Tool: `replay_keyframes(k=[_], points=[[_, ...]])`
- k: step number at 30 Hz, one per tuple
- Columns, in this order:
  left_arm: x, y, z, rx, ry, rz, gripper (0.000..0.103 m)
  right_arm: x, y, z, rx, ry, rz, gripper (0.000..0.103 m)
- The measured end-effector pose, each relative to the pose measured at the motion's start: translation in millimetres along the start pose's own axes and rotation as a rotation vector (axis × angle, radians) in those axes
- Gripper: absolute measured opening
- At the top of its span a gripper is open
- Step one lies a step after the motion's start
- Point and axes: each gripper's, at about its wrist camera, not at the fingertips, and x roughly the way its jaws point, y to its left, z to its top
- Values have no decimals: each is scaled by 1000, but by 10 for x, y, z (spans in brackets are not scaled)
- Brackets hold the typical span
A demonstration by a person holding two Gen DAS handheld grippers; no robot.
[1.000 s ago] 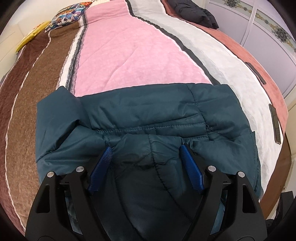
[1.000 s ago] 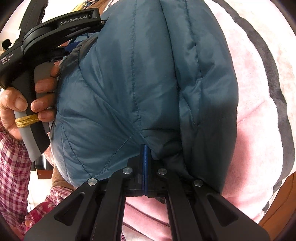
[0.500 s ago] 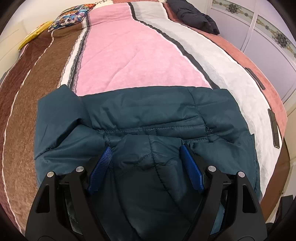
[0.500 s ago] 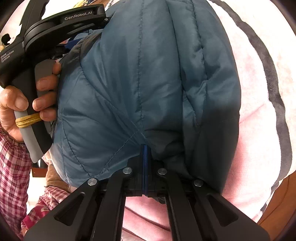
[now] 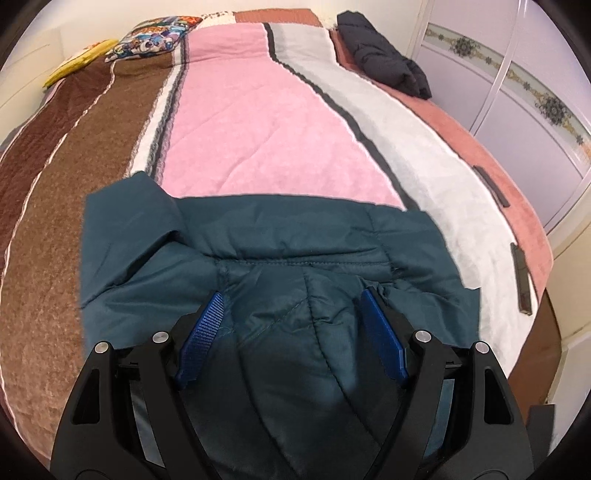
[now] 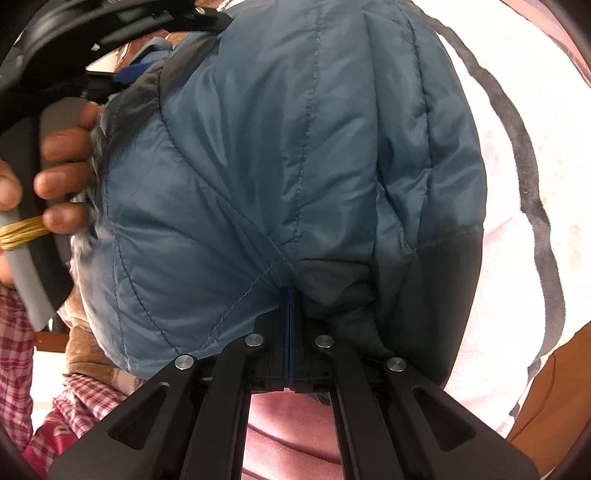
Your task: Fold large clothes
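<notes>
While the teal padded jacket (image 5: pixel 288 236) lies across the near end of the bed's striped blanket (image 5: pixel 266 122), both grippers are at its near edge. From the left wrist view, the left gripper (image 5: pixel 291 314) has its blue pads (image 5: pixel 201 328) spread wide with a bunched ridge of the jacket between them; whether they actually press on the fabric I cannot tell from here. That view alone takes in the room: a patterned pillow (image 5: pixel 155 33) and a yellow one (image 5: pixel 74 66) at the far end, a dark folded garment (image 5: pixel 384 55) on the right side of the bed, and pale wardrobe doors (image 5: pixel 517 110) beyond.

The right wrist view is nearly filled by the jacket (image 6: pixel 288 147), lighter in this light. It shows the right gripper (image 6: pixel 290 306) with its jaws fully together, pinching a fold of the jacket's edge. Only here does the person appear: a hand (image 6: pixel 55 173) wrapped around the other gripper's grey handle at the left, and a red checked sleeve (image 6: pixel 22 350) below it.
</notes>
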Motion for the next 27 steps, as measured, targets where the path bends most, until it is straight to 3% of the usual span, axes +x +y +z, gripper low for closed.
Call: replay_keyframes(k=[13, 27], points=[[-556, 44, -31, 25, -100, 1, 75, 158, 245, -63, -1, -12, -21, 0], [-722, 41, -275, 60, -103, 26, 75, 114, 88, -131, -5, -38, -4, 0]])
